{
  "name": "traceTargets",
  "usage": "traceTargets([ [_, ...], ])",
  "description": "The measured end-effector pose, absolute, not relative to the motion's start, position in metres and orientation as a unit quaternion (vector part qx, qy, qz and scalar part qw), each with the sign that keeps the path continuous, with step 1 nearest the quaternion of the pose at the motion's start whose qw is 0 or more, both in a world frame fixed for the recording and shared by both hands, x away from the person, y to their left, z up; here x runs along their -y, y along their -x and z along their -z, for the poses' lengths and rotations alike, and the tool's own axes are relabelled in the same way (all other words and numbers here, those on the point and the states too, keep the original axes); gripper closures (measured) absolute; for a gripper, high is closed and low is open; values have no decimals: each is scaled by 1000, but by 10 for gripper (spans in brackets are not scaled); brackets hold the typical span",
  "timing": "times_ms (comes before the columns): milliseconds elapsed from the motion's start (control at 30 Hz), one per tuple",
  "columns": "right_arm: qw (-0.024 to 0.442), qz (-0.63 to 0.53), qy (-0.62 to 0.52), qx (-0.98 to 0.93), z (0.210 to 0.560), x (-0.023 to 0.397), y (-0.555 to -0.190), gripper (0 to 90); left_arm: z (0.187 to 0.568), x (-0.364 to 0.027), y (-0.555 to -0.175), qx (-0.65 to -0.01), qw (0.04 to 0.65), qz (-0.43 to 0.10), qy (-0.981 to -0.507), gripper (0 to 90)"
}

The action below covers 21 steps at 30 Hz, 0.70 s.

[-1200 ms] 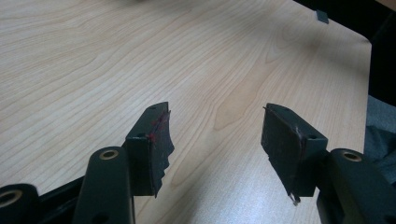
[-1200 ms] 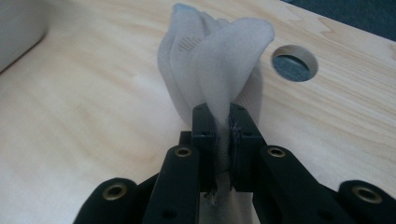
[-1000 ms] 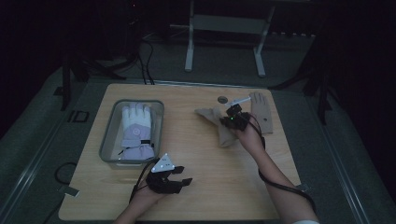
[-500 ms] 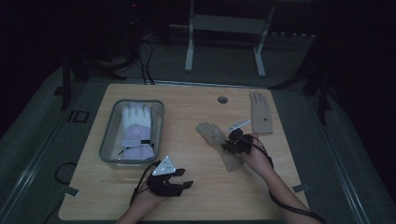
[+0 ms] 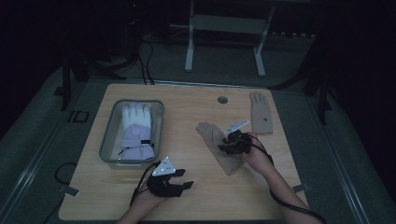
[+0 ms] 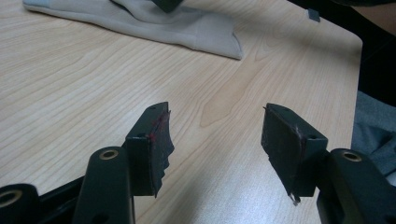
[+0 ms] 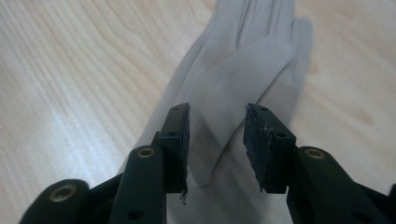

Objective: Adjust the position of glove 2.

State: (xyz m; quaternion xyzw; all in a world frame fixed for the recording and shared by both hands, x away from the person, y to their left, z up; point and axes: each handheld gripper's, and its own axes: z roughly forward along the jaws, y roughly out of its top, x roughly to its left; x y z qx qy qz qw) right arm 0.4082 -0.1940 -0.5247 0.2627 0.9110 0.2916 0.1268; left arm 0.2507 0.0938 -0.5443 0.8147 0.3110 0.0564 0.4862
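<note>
Beige glove (image 7: 233, 88) beneath parted jaws

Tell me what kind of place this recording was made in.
Probably a lab or studio set up for recording handling work, not a home: a bare wooden table on grey floor matting, cables trailing behind it, a metal stand in the dark background, and sorting props such as a beige glove and a clear bin.

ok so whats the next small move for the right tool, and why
Probably lift the right tool clear of the beige glove. Its jaws have just been opening and stand apart over the glove, which lies flat on the table, so it looks released. A second beige glove lies farther back.
</note>
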Motion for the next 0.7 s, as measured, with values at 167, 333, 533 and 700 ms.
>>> traceTargets([
  [167,115,-281,-268,-914,529,188,-421,651,543,-93,-250,-308,488,-58,-814,427],
  [333,97,-274,-303,-907,540,181,-423,761,543,-95,-250,-309,490,-59,-813,427],
  [533,139,-279,-384,-869,543,164,-416,765,541,-92,-248,-304,492,-64,-813,427],
  [700,157,-289,-448,-831,546,152,-416,760,541,-92,-249,-303,493,-65,-813,427],
])
